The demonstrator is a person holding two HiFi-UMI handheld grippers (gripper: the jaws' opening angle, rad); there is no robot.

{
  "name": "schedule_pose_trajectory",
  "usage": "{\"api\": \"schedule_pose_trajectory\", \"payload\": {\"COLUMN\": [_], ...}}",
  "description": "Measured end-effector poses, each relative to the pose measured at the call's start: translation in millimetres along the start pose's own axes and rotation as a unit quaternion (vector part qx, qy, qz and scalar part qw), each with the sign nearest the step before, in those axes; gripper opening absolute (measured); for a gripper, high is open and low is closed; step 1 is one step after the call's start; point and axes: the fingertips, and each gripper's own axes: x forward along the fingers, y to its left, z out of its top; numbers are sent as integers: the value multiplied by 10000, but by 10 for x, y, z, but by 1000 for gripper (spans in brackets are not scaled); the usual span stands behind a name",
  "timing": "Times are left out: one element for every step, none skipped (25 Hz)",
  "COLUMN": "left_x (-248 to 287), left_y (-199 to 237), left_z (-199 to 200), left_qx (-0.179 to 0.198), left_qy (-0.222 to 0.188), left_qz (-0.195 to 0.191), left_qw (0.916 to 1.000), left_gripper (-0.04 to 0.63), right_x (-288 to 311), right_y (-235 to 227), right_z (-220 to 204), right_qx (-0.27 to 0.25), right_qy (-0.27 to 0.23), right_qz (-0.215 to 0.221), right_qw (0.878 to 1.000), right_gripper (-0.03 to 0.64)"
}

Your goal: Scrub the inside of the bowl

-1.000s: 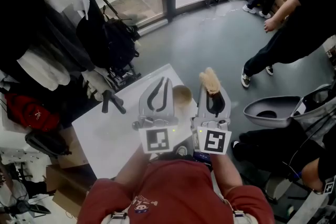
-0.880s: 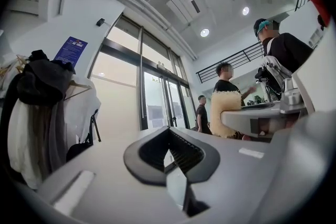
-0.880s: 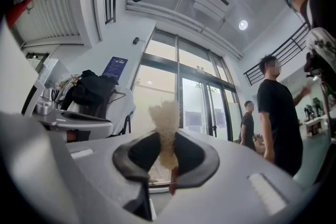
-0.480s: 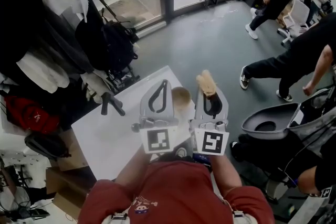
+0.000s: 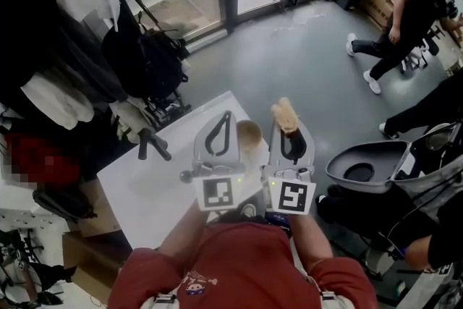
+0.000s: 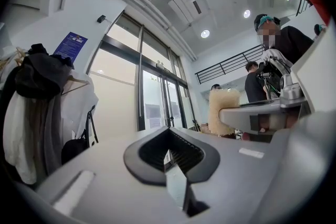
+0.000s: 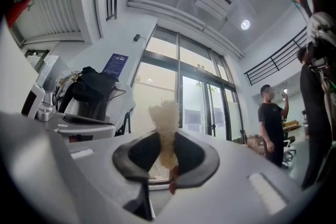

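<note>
Head view looks down on our two forearms, which reach forward side by side from a red shirt (image 5: 239, 271) toward the right side of the white table (image 5: 145, 188). We hold the left gripper (image 5: 226, 116) over the table, pointing away from us toward its far edge and roughly level, with its marker cube (image 5: 218, 193) turned up to the camera. The right gripper (image 5: 289, 130) lies parallel to it, just past the table's right edge, and its own cube (image 5: 292, 196) sits close beside the first. The bowl (image 5: 250, 132), small and brown, shows between the two grippers at the table's right edge, outside both claws; we cannot tell whether either gripper's side touches it. In the left gripper view the left gripper (image 6: 169, 152) has its claw pressed together, tips met, with nothing between the pads. In the right gripper view the right gripper (image 7: 168, 162) pinches the brush (image 7: 165, 118), whose pale bristles stand up past the dark pads, with a reddish bit of it low between them. From above, the brush (image 5: 284, 114) sticks out ahead of the right gripper's tips, beyond the table's right edge and over the grey floor (image 5: 304, 61).
</note>
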Motion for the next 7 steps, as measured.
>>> {"api": "schedule_pose_trajectory", "payload": {"left_x": [-4,-8,-11,-13,-15,-15,-14], "left_y": [-3,-6,-10,-15,-19,-24,-29], "left_z": [-8,-12,-12,-11,-11,-11,-11], "left_qx": [11,19,39,75,112,152,198], "left_qy": [-18,-40,-66,-89,-105,-116,-125], "left_qz": [-19,-37,-56,-76,-97,-120,-145], "left_qw": [10000,10000,10000,9999,9998,9997,9996], "left_gripper": [6,6,6,6,6,6,6], "right_x": [-4,-8,-11,-11,-9,-5,-1], "right_y": [-1,-6,-15,-26,-34,-38,-40], "right_z": [-18,-41,-63,-76,-79,-77,-74], "right_qx": [-35,-74,-93,-95,-98,-106,-116], "right_qy": [12,46,105,165,194,195,184], "right_qz": [10,14,-3,-34,-57,-64,-63], "right_qw": [10000,10000,9999,9998,9997,9997,9997], "right_gripper": [75,75,75,75,75,75,75]}}
